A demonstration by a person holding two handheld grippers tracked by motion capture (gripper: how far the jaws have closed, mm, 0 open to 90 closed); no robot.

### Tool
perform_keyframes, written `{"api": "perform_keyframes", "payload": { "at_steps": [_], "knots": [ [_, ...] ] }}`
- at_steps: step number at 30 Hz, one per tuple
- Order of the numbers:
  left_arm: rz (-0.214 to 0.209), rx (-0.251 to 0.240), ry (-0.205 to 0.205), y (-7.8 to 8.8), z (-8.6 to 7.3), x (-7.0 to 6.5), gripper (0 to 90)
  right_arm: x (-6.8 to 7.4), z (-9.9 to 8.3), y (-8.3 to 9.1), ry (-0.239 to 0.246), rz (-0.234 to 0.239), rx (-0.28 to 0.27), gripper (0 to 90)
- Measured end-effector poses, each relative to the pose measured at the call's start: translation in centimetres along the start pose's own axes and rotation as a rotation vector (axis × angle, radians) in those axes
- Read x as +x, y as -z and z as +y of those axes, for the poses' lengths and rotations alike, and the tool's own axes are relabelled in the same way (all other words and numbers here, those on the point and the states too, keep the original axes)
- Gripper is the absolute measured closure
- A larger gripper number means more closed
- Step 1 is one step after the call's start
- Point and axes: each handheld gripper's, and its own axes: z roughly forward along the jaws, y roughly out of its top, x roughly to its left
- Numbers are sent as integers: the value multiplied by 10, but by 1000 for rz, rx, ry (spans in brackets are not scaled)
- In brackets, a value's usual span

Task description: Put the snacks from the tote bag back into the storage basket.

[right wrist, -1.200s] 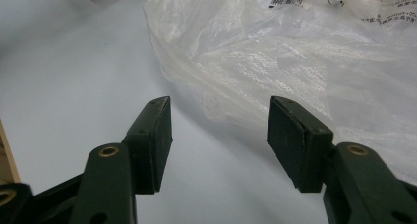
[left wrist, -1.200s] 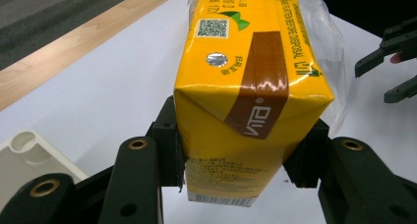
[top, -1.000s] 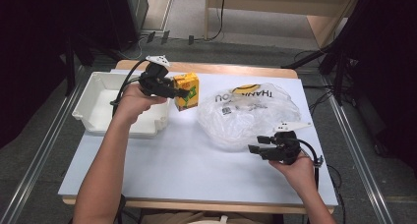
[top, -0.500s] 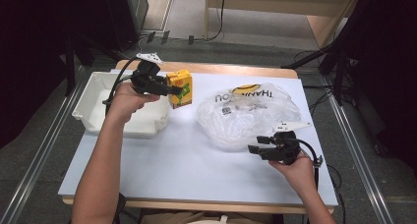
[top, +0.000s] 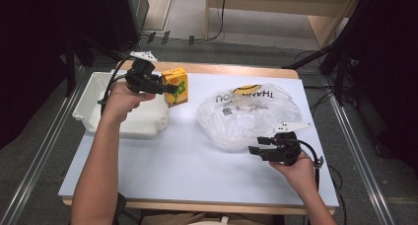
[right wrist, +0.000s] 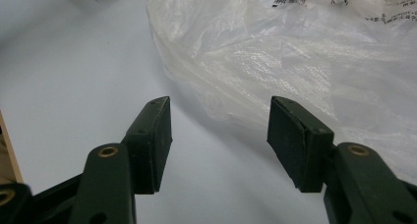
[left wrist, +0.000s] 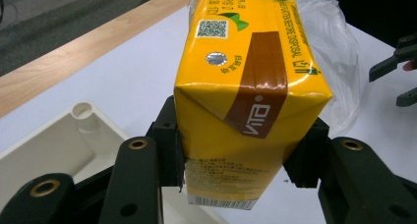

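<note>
A yellow drink carton (top: 176, 87) with a brown stripe is held in the air at the right edge of the white bin (top: 93, 89). My left gripper (top: 170, 89) is shut on the carton (left wrist: 246, 86), its pads (left wrist: 169, 148) pressing both sides. A clear plastic bag (top: 249, 114) with printed lettering lies flat on the white table (top: 187, 166). My right gripper (top: 255, 146) stands open just in front of the bag (right wrist: 295, 52), with nothing between its pads (right wrist: 155, 140), low over the table.
The white bin (left wrist: 59, 145) sits at the table's back left corner. A wooden strip (top: 222, 69) runs along the table's far edge. Metal rails (top: 362, 151) flank the table on both sides. The right gripper's jaws (left wrist: 398, 76) appear far off in the left gripper view.
My left gripper has carried the carton a little to the left and up, toward the bin. The right gripper has stayed where it was.
</note>
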Motion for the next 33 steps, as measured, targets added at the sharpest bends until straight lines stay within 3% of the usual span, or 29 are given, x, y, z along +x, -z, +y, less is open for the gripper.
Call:
{"api": "perform_keyframes", "payload": {
  "at_steps": [7,33],
  "knots": [
    [22,-2,16,4,-3,5,526,3,2,3,17,-13,-25,434],
    [114,-14,76,24,-16,25,525,1,1,1,5,-6,-15,434]
  ]
}}
